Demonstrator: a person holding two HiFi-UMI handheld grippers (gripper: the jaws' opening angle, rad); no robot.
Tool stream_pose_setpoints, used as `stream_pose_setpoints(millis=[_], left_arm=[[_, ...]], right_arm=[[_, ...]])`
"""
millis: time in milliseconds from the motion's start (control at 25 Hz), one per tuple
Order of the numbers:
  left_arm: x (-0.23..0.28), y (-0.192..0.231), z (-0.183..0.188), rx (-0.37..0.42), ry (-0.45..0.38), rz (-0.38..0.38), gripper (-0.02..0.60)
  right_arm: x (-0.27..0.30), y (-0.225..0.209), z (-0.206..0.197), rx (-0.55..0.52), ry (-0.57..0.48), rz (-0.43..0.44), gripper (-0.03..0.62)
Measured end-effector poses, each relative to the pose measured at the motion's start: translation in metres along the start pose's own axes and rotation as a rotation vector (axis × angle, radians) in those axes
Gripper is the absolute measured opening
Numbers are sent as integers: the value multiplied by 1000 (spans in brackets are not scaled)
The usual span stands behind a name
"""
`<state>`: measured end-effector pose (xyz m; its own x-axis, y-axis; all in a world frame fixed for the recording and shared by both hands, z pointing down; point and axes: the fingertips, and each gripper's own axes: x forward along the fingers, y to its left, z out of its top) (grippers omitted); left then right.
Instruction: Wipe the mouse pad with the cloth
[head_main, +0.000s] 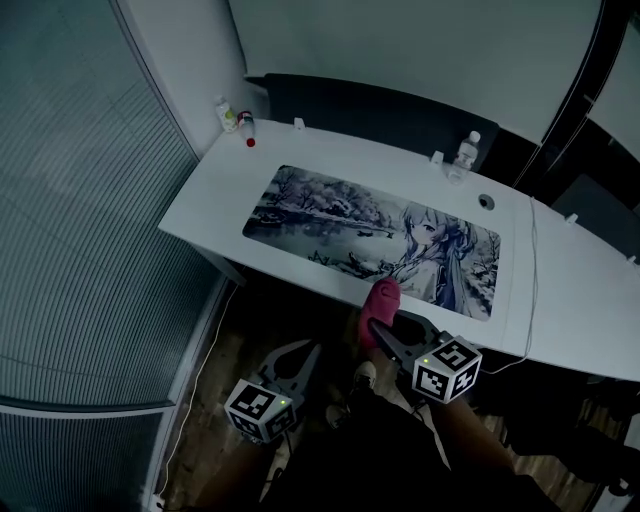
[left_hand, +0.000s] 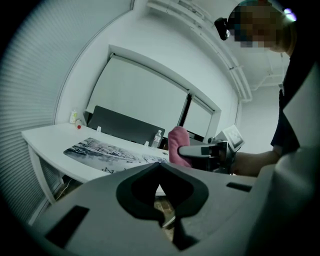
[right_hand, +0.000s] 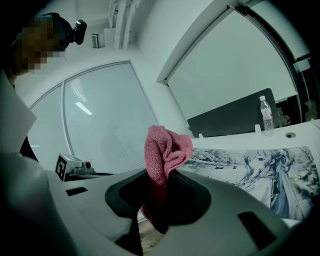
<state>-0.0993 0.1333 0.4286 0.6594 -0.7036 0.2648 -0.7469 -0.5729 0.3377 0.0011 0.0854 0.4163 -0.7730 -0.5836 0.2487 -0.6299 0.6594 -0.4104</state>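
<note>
My fuzzy pink cloth (right_hand: 167, 150) is bunched up and pinched tight between the two jaws of my right gripper (head_main: 385, 330). A soft lump of it pokes up past the tips. The cloth is at the front edge of the big white desk (head_main: 210, 195), close to the near side of the long mouse pad (head_main: 340, 215). I cannot tell if it touches the pad.

The pad has a grey picture of a girl and snowy trees, and it lies flat on the desk. My left gripper (head_main: 292, 362) is lower down, in front of the desk and away from it. Its jaws are closed together with nothing in them.

A clear plastic water bottle (head_main: 464, 155) stands at the back of the desk. Two small bottles (head_main: 228, 115) stand in the far left corner. A thin white cable (head_main: 530, 290) runs down the right side.
</note>
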Motion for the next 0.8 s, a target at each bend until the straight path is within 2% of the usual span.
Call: stream_pose_setpoints(millis=[560,800], left_arm=[[63,63,30,-15,-1,101,6],[77,85,42,8,1,104,6]], right_arm=[[84,-60,35,11,59,82,107],[110,-72,40,28,74,72,107]])
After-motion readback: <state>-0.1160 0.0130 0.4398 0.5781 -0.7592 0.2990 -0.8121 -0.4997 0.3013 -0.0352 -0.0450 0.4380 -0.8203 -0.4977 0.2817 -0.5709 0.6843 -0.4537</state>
